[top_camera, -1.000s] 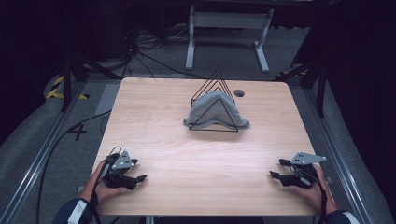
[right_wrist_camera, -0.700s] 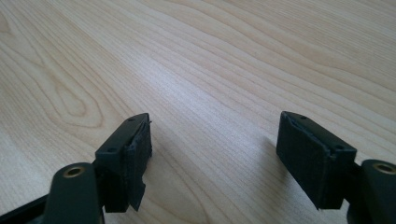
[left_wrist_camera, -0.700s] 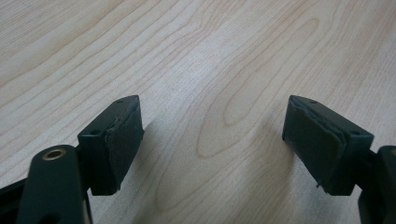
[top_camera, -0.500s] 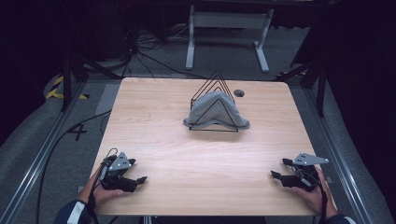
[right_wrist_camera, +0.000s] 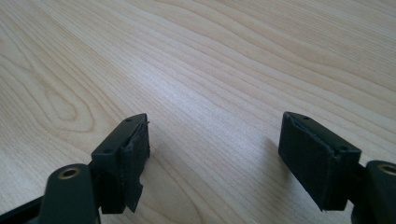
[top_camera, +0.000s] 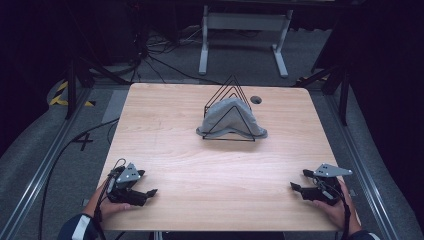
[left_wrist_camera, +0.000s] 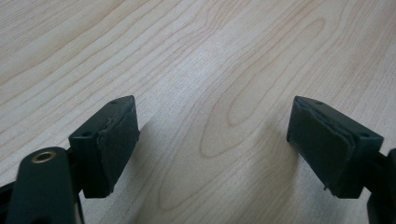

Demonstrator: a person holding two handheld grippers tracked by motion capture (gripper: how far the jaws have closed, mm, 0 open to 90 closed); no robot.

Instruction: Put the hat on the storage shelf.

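Left gripper [top_camera: 145,193] and right gripper [top_camera: 297,189] at the table's [top_camera: 210,170] near corners, jaws open after widening, nothing between, bare wood up to the cloth [top_camera: 227,116] on its wire rack [top_camera: 231,87]

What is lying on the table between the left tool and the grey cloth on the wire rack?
Nothing: in the high view, bare wooden table separates the left tool from the grey cloth on the wire rack.

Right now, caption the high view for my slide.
Grey cloth draped in wire rack; both grippers open at table's near edge.
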